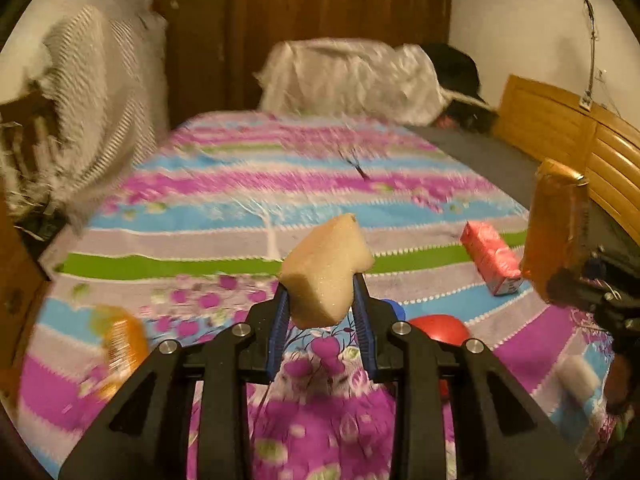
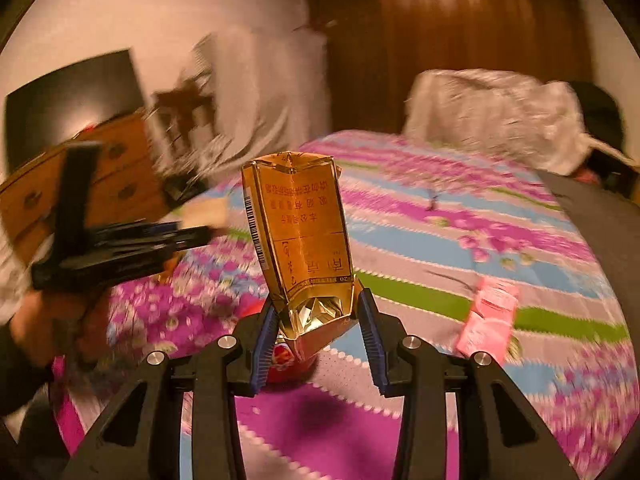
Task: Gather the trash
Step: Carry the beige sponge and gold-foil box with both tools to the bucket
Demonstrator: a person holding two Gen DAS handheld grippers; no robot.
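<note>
Both hands loaded, mid-carry above the bed (image 1: 248, 216) w/ striped floral cover. Left gripper (image 1: 325, 300): fingers closed tight on a beige foam chunk (image 1: 326, 270), pinched at its lower half, clear of the bed. Right gripper (image 2: 316, 320): fingers partway closed on the crumpled lower end of a gold pack (image 2: 300, 232) (looks like an empty cigarette pack, print upside down), rest of it sticking up past the tips.

Progress, as I read it: two pieces picked, neither dropped off yet, and no bin or bag visible in either view, so can't tell where they go. Left on the bed: pink carton (image 1: 492, 258) near the green stripe, red round thing (image 1: 440, 330) just behind left fingers, orange item (image 1: 120, 340) at lower left (too blurred to ID), small white block (image 1: 578, 372) at lower right. So roughly early-to-mid: several items to go after these two get dumped.
</note>
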